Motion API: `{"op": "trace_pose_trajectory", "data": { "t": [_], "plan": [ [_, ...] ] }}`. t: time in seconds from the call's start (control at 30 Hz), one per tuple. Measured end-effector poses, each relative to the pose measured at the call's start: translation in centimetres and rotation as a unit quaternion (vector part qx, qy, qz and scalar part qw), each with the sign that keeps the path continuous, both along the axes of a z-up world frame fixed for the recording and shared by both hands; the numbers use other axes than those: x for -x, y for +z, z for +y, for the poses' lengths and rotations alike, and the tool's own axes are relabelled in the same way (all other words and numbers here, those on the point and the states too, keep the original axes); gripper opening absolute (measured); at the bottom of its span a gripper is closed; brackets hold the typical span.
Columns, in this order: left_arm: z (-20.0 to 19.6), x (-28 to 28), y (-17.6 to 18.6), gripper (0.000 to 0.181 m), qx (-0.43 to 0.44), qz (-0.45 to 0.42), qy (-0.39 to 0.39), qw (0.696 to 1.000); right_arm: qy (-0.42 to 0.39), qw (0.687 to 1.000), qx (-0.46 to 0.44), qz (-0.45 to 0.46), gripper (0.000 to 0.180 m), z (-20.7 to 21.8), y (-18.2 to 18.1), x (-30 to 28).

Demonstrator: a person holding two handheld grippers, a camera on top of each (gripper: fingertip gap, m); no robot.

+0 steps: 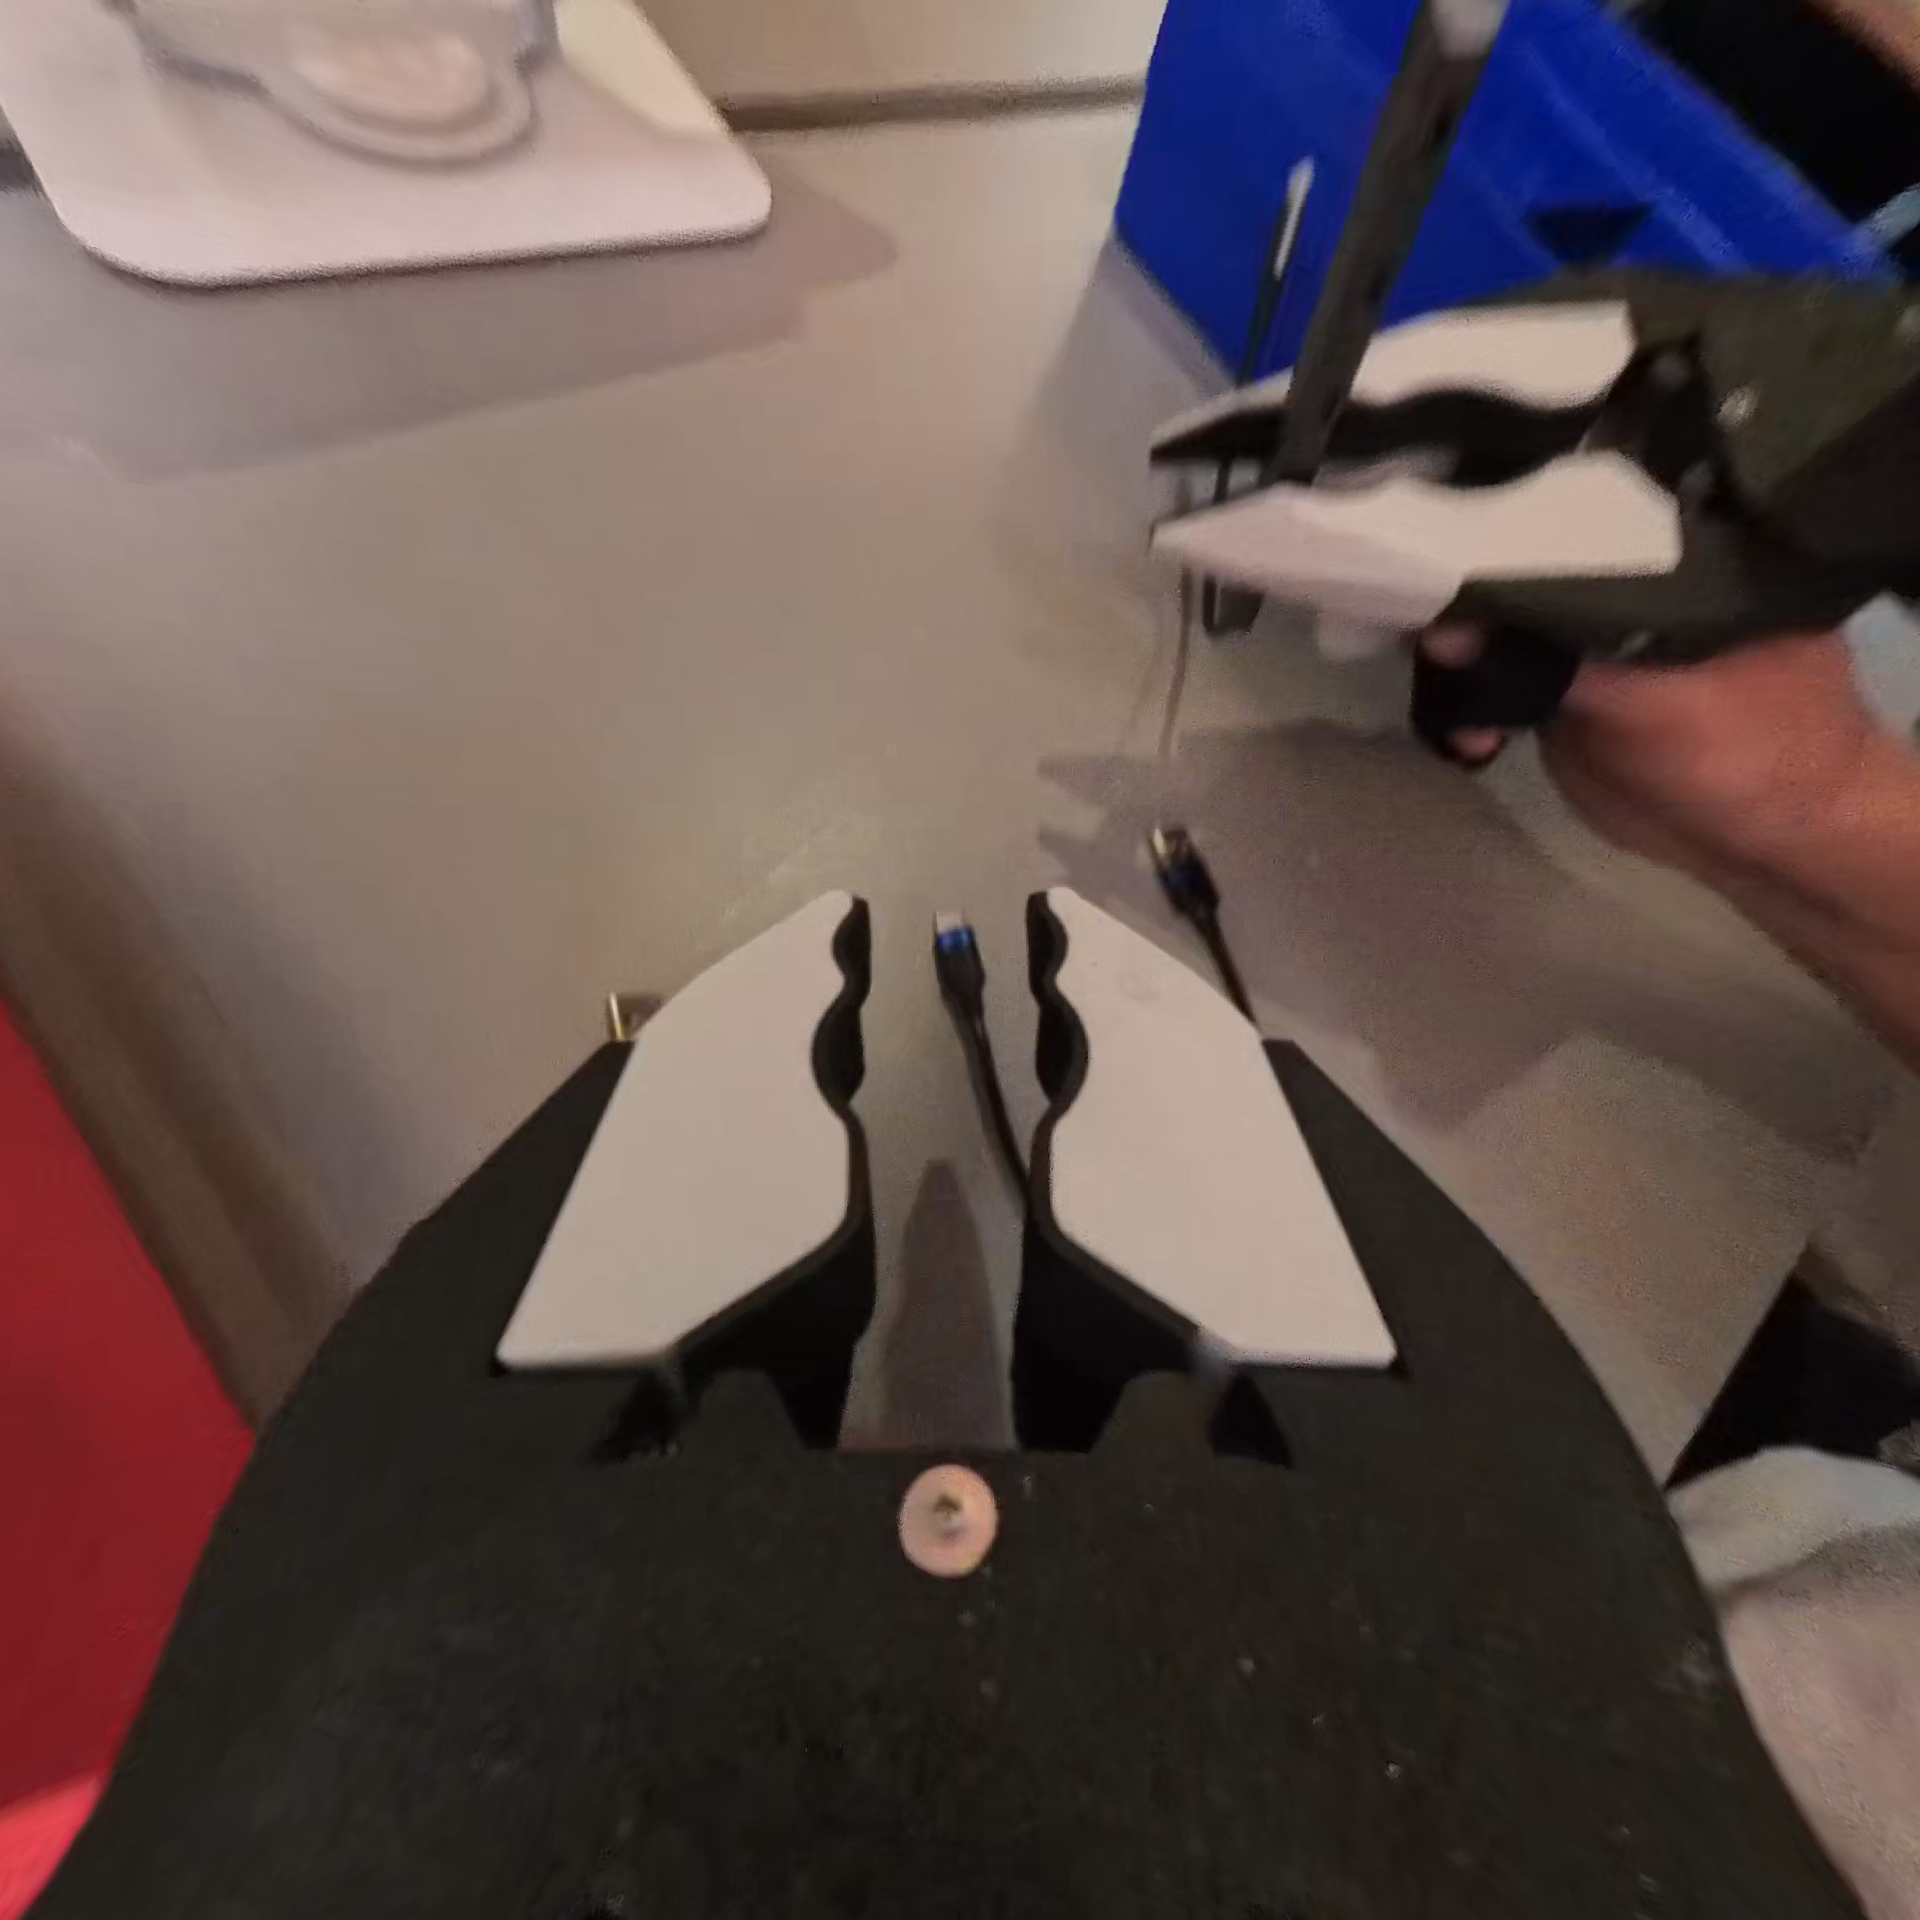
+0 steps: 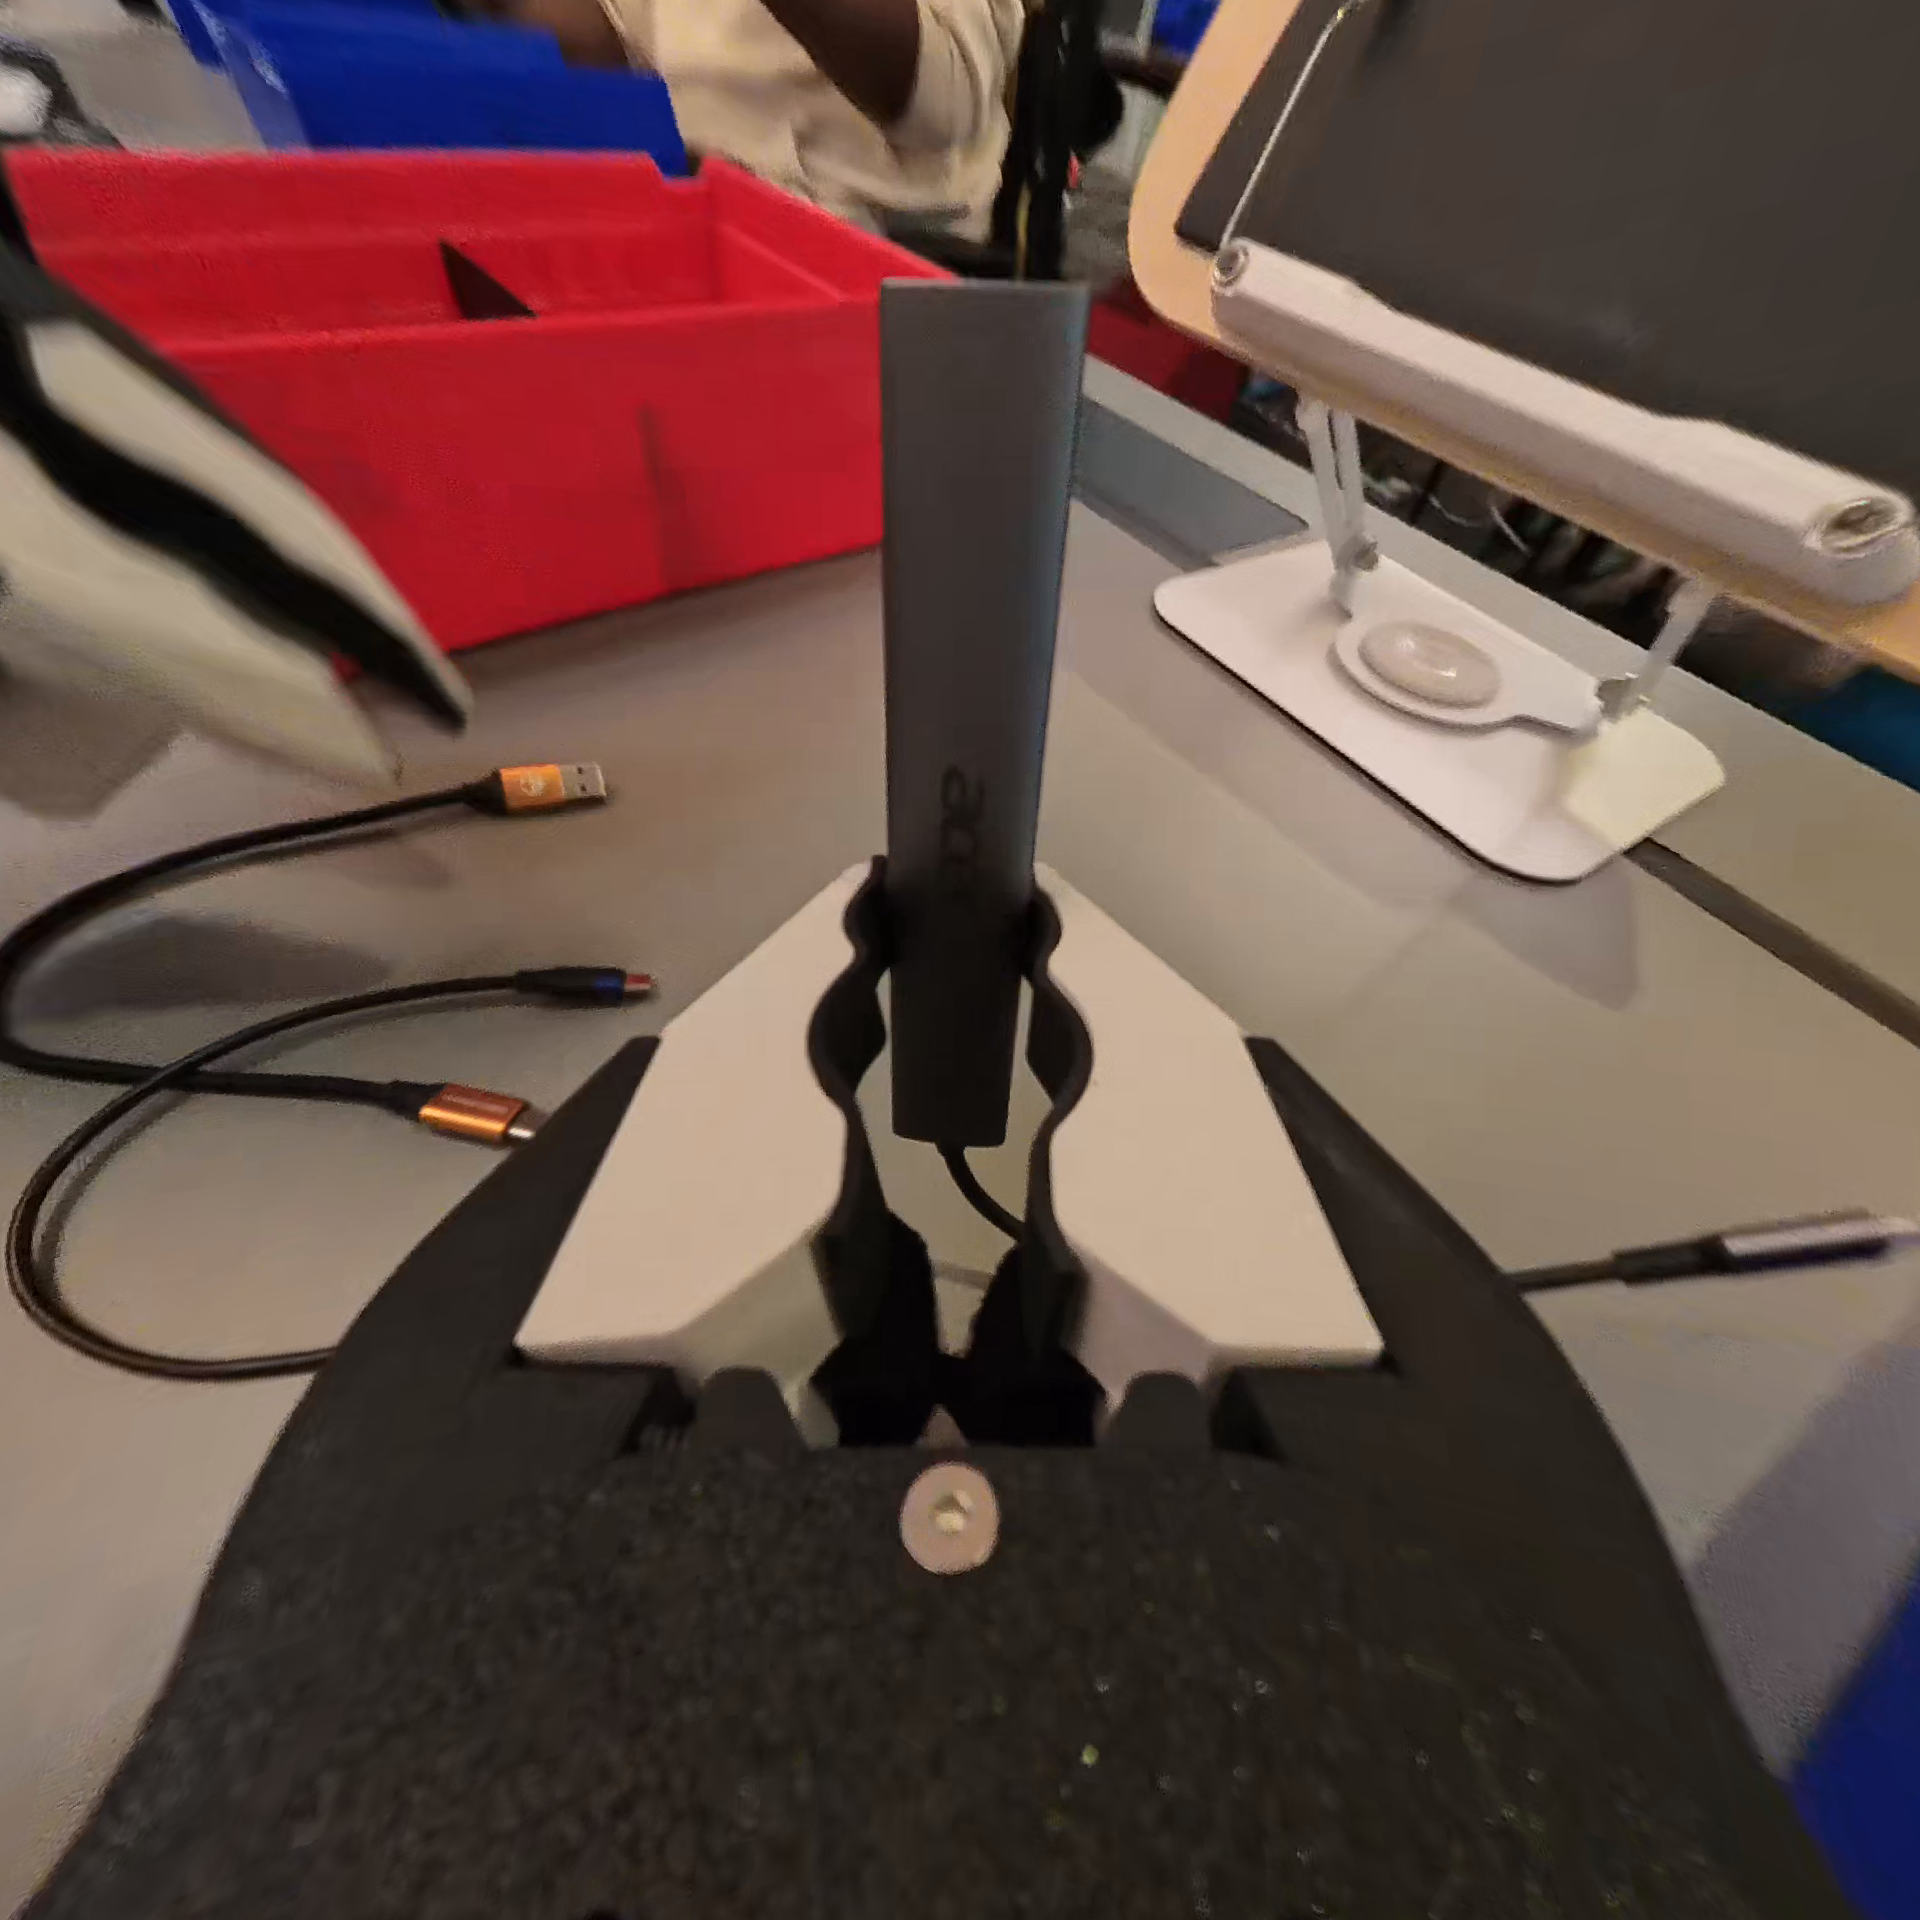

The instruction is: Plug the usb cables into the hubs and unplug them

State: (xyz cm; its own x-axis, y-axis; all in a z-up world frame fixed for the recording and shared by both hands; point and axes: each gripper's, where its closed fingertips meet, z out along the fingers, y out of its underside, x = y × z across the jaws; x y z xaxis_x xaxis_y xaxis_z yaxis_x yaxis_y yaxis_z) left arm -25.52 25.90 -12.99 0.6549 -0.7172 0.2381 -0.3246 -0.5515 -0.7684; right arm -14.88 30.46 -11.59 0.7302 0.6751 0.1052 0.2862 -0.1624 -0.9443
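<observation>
The grey USB hub [image 2: 971, 717] is pinched near its cabled end by the right gripper [image 2: 956, 894], sticking straight out past the fingertips toward 12 o'clock, up off the grey table [image 2: 1195, 831]. The left gripper [image 1: 948, 914] has its fingers spread, nothing in them, with a blue-tipped cable plug [image 1: 951, 940] lying on the table between the tips. Over at 9 o'clock from the hub there's an orange USB-A plug [image 2: 545, 787], with a red bin [image 2: 499, 436] at 10 and a white tablet stand [image 2: 1455, 717] at 3.

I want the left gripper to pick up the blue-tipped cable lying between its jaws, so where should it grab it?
Grip the blue-tipped cable on the rigid plug housing behind the metal tip, coming down from above. It lies flat on the table, already lined up between the left gripper's open jaws.
</observation>
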Motion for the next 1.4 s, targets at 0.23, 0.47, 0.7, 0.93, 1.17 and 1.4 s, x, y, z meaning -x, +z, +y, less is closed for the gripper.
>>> {"op": "trace_pose_trajectory", "data": {
  "t": [0.23, 0.47, 0.7, 0.93, 1.17, 1.4],
  "plan": [
    [-3.5, -0.8, -6.6, 0.028, 0.016, 0.128, -0.012, 0.992, 0.051, 0.991, 0.090, 0.088, 0.021, -1.1, -1.2, 1.9],
    [-3.0, -1.2, -6.2, 0.008, -0.067, 0.156, -0.034, 0.985, 0.081, 0.962, 0.245, 0.084, 0.021, -4.4, -2.3, 2.6],
    [-1.9, -0.5, 2.1, 0.003, -0.381, 0.269, -0.067, 0.882, 0.070, 0.951, 0.299, 0.039, 0.021, -6.1, -3.7, 4.3],
    [-2.7, 0.2, 1.4, 0.003, -0.394, 0.306, -0.077, 0.863, 0.050, 0.955, 0.291, -0.001, 0.021, -7.3, -4.5, 5.9],
    [-3.2, 1.3, 0.6, 0.003, -0.393, 0.321, -0.084, 0.857, 0.039, 0.958, 0.283, -0.019, 0.021, -7.6, -4.7, 6.2],
    [-3.4, 1.1, 1.0, 0.003, -0.394, 0.320, -0.082, 0.858, 0.041, 0.960, 0.277, -0.027, 0.021, -7.6, -4.6, 6.6]
  ]
}}
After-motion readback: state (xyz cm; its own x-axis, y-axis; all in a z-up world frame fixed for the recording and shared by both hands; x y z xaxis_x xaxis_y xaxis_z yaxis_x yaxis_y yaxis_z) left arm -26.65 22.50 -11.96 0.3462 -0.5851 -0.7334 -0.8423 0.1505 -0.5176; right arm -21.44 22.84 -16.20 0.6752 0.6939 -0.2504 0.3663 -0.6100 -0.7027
